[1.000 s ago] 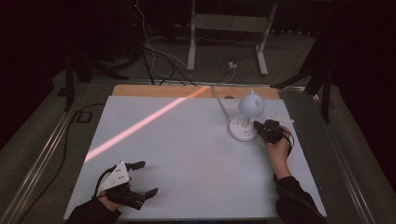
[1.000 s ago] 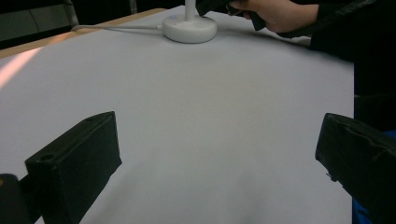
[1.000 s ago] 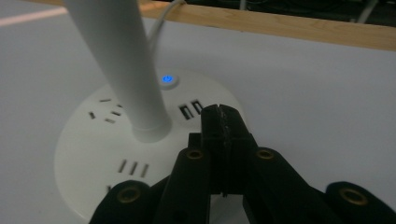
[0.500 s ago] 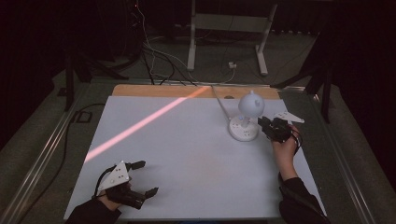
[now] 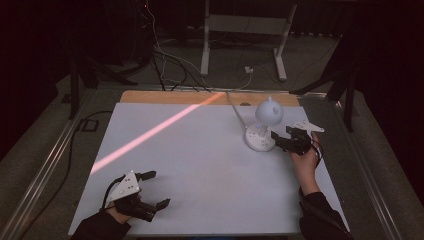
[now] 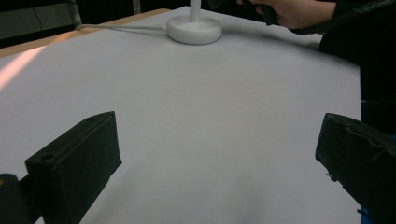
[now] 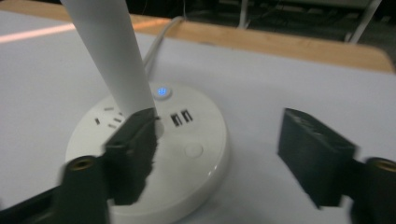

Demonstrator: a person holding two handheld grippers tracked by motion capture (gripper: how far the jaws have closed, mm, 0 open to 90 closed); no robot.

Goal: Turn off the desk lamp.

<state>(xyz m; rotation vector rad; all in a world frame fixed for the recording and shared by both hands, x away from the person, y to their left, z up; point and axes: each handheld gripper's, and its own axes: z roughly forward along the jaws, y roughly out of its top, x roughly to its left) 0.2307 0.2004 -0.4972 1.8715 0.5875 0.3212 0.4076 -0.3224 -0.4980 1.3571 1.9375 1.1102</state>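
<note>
A white desk lamp stands at the right of the white table, its round base (image 5: 259, 141) under a ball-shaped head (image 5: 269, 112). In the right gripper view the base (image 7: 187, 154) carries sockets, two USB ports and a lit blue button (image 7: 162, 91), with the white stem (image 7: 109, 51) rising from it. My right gripper (image 5: 278, 144) is open, with its left jaw over the base beside the stem (image 7: 217, 122). My left gripper (image 5: 159, 188) rests open near the front left edge, nothing between its jaws (image 6: 219, 130).
A pink stripe of light (image 5: 150, 134) crosses the table sheet (image 5: 210, 185) diagonally. The lamp's cord (image 5: 235, 107) runs back over the wooden edge (image 5: 165, 97). Cables and a metal stand (image 5: 242, 35) are on the floor behind.
My right gripper has turned at the lamp base, so its grey plate now shows, and shifted slightly. The left gripper has stayed put.
</note>
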